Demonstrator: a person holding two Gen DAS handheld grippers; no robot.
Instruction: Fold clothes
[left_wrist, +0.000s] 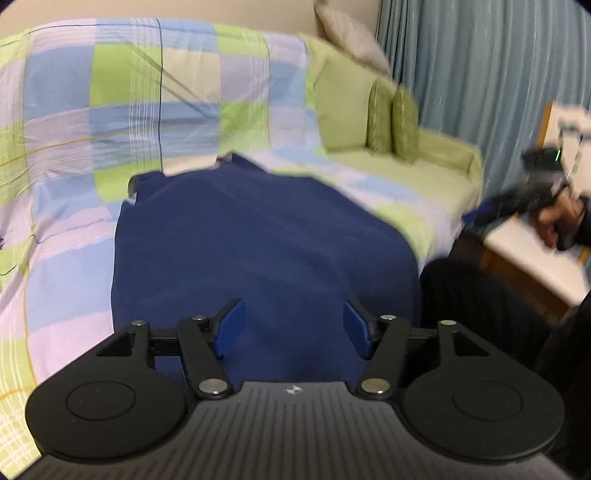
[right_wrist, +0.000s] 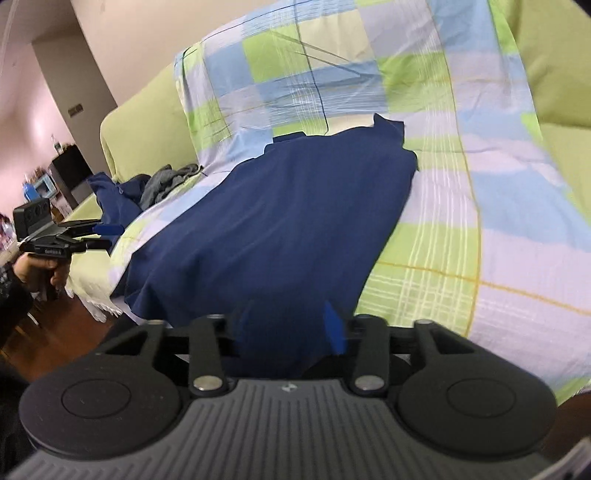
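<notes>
Ahead of left gripper (left_wrist: 291, 328): navy garment (left_wrist: 258, 236) flat on checked sheet (left_wrist: 74, 229), long axis running away toward sofa back
Left jaws: well apart, nothing between pads, cloth below
Right gripper (right_wrist: 291, 326): partly open, empty, near hem just under it
Nearer hand: neither, both at near edge
Spare clothes (right_wrist: 147, 188): heaped far left of right gripper
</notes>
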